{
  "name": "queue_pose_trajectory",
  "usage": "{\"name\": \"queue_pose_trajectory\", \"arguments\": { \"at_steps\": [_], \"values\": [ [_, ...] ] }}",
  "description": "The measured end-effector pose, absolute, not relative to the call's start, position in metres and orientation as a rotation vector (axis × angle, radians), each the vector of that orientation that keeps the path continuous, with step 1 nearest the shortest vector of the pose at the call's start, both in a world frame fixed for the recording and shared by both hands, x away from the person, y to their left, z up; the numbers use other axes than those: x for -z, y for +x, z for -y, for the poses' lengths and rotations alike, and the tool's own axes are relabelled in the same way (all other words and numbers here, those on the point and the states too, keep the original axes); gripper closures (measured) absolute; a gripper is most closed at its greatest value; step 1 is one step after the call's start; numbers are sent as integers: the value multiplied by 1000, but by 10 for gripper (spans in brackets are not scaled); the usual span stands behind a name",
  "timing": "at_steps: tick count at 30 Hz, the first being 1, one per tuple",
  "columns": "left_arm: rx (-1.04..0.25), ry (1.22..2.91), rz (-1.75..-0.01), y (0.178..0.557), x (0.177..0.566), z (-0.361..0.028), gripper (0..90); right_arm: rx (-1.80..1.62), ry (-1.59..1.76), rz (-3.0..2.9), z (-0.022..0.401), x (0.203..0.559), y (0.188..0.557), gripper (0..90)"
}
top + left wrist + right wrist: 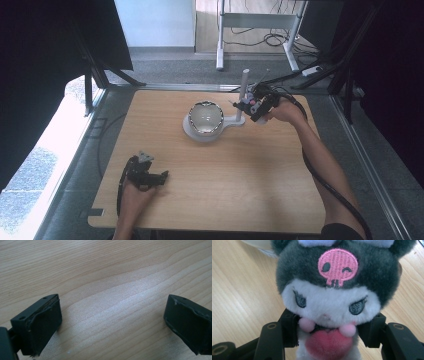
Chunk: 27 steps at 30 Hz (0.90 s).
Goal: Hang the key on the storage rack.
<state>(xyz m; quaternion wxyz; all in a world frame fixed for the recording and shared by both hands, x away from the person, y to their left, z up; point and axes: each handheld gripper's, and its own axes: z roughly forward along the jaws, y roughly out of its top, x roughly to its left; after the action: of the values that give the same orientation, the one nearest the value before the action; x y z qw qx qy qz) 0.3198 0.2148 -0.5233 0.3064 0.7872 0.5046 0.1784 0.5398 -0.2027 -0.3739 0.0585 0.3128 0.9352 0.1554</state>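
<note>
High view: right gripper, clamped on plush toy, reaches out beside bowl; left gripper rests apart

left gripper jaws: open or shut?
Open. In its own view the left gripper has its two black jaws standing wide apart, with bare wooden table between them and nothing gripped.

Daylight from left; sheen on tabletop; corners dark.

Both tongs are matt black — the left tongs end in blocky, scuffed pads with small screw holes. A black cable trails behind the right tongs, along a bare forearm to a dark sleeve.
</note>
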Motion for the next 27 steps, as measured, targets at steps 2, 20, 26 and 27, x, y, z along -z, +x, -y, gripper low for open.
{"name": "queue_pose_trajectory", "arguments": {
  "at_steps": [2, 20, 26, 27],
  "values": [
    [-472, 2083, -1335, 320, 523, -215, 13, -467, 959, -2819, 205, 379, 543, 429],
    [-472, 2083, -1335, 320, 523, -215, 13, -393, 832, -2759, 186, 400, 546, 284],
    [-472, 2083, -1335, 320, 523, -215, 13, -367, 809, -2750, 186, 399, 544, 226],
    [-473, 2083, -1335, 320, 523, -215, 14, -346, 790, -2748, 187, 399, 542, 187]
  ]
}}
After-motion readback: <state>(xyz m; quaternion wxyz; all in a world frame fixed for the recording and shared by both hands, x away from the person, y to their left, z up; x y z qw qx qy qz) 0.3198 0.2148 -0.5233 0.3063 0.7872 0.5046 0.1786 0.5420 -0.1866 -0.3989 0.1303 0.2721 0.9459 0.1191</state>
